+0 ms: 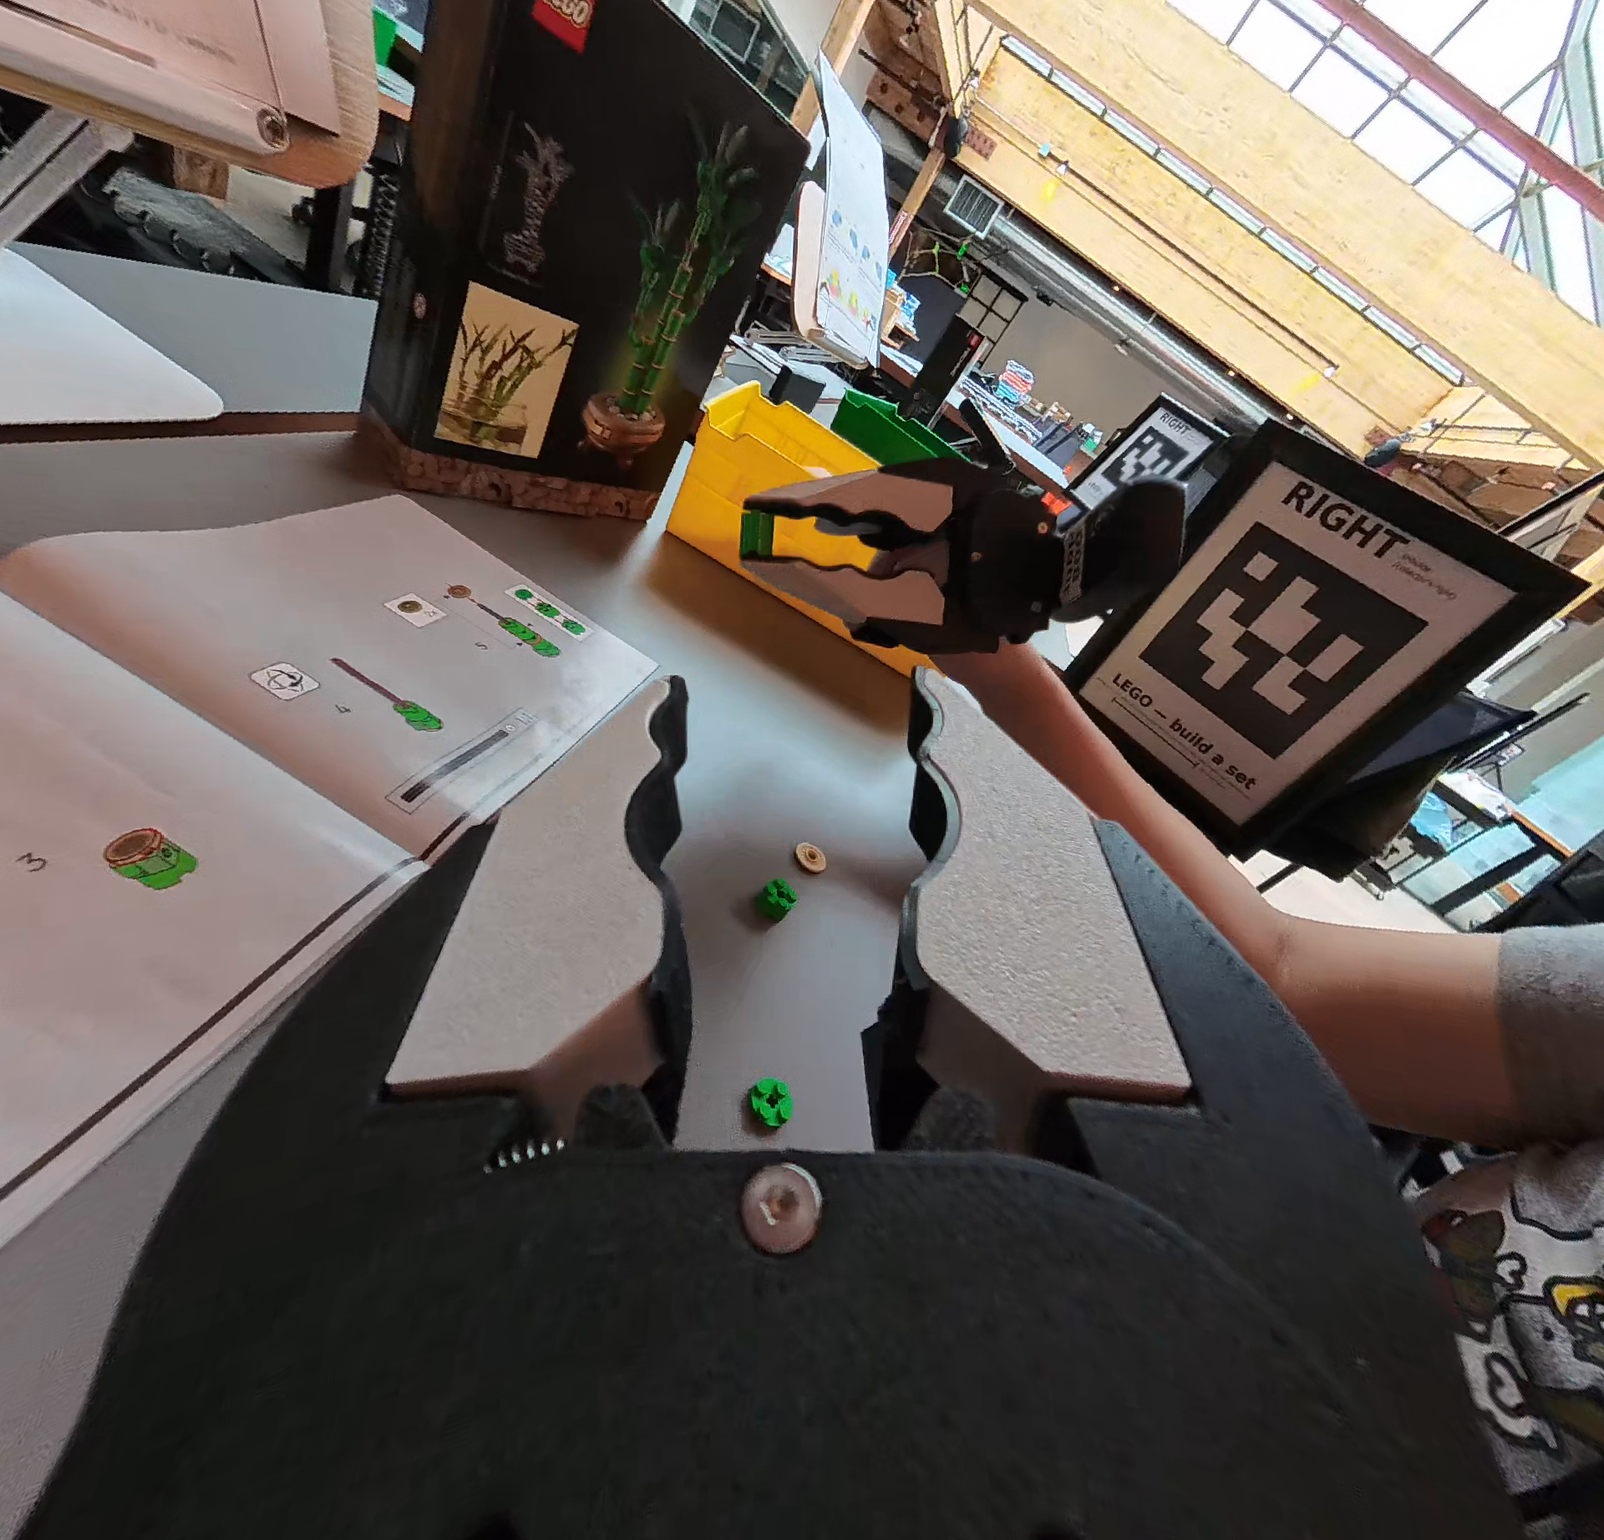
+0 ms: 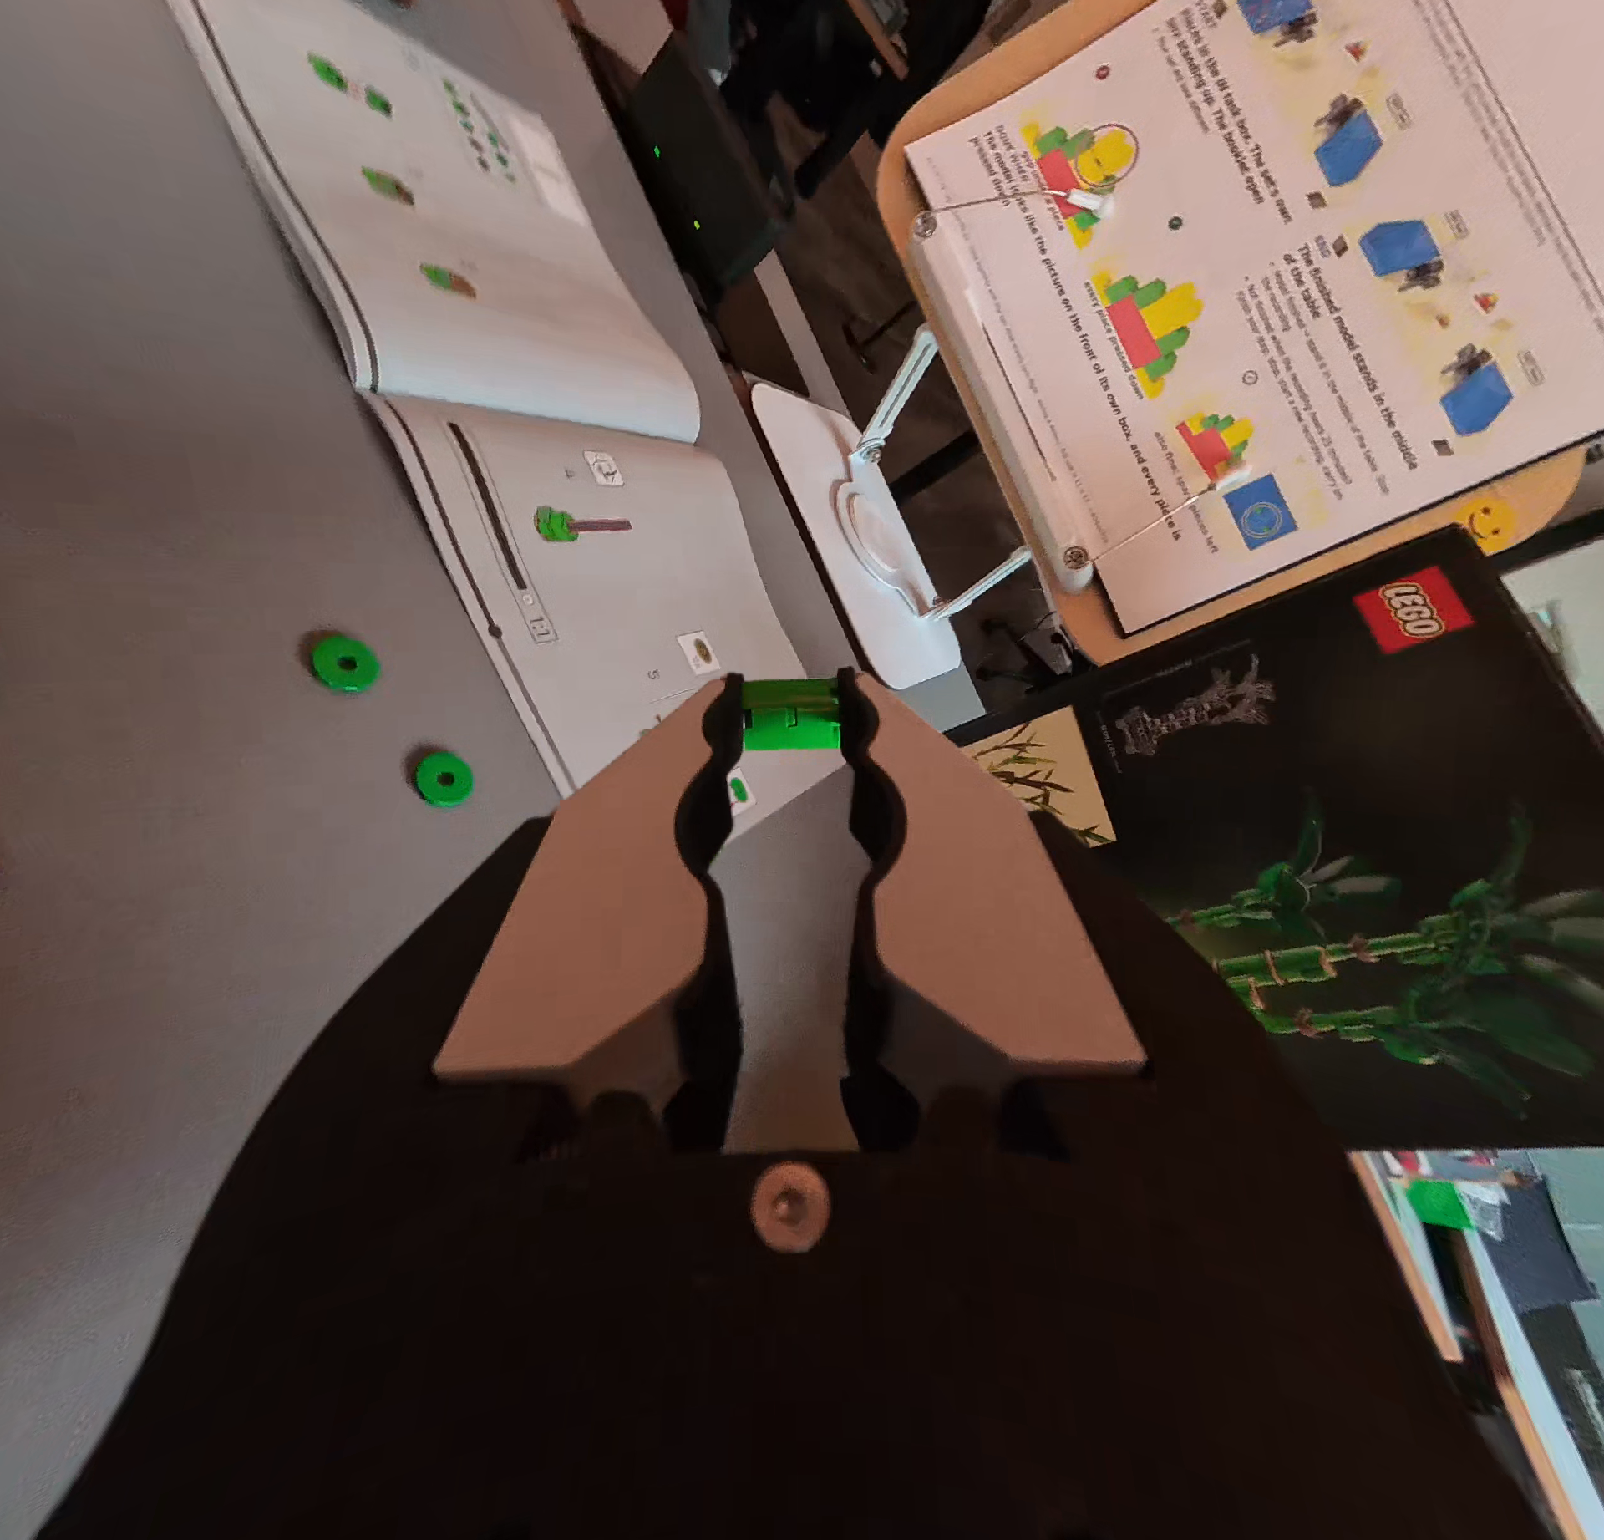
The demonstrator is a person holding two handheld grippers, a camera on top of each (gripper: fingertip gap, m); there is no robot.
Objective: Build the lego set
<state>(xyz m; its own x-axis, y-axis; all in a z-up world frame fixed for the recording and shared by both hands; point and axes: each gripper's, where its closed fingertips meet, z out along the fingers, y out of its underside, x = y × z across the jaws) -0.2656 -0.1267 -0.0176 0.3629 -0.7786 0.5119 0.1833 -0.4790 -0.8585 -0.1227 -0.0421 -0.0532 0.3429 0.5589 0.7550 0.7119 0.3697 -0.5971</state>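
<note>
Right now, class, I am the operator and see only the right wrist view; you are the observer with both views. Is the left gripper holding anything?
Observer: No. The left gripper is open and empty, its fingers spread apart.
Operator: What lies under it?
Observer: A small tan round piece lies on the grey table, in the gap between the fingers.
Operator: Is any container on the table?
Observer: Yes, a yellow plastic bin stands beside the black cardboard set box.
</note>
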